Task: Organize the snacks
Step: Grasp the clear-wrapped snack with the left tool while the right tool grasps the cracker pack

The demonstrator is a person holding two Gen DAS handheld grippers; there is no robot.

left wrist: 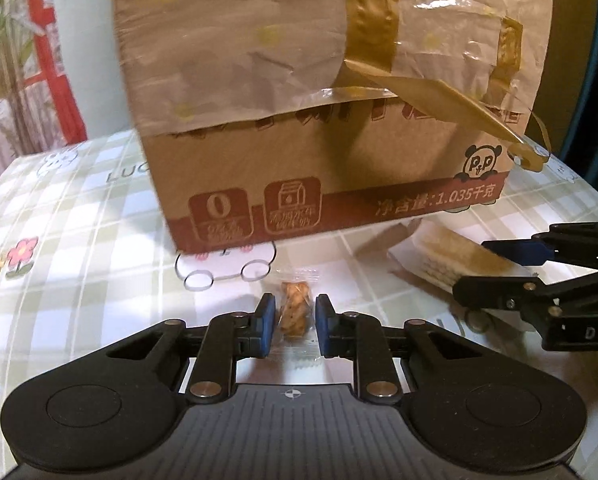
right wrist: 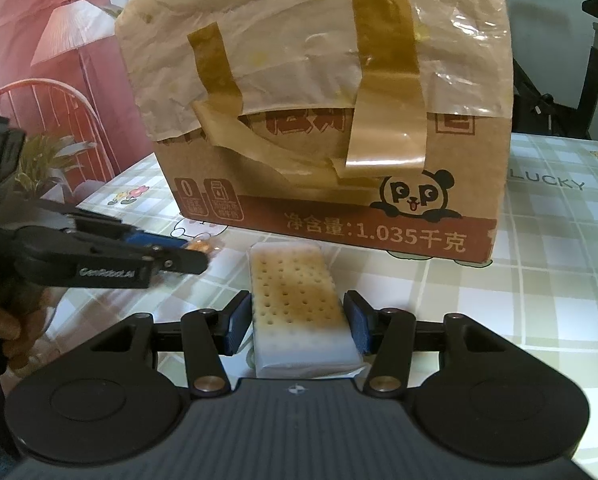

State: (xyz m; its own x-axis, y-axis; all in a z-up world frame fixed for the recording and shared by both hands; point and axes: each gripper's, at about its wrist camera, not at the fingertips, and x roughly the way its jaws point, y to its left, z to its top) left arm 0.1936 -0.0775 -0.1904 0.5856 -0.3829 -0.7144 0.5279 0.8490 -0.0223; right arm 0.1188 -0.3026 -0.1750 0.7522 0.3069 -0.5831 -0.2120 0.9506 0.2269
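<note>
My left gripper is clamped narrow on a small clear-wrapped snack, its long axis running straight out along the fingers toward the cardboard box. Right gripper holds the wrapped cracker pack by its long sides, also lengthwise toward the box. Both sit low over the table, box dead ahead and close, so imo next is up n over.

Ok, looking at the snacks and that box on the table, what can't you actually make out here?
- Cardboard box: its top is cut off by the upper edge in both views, so what it holds is hidden.
- Box lettering: covered by paper and brown tape.
- Small twisted snack: wrapper print is blurred in the left view; the left gripper hides most of it in the right view.
- Cracker pack: no label readable.
</note>
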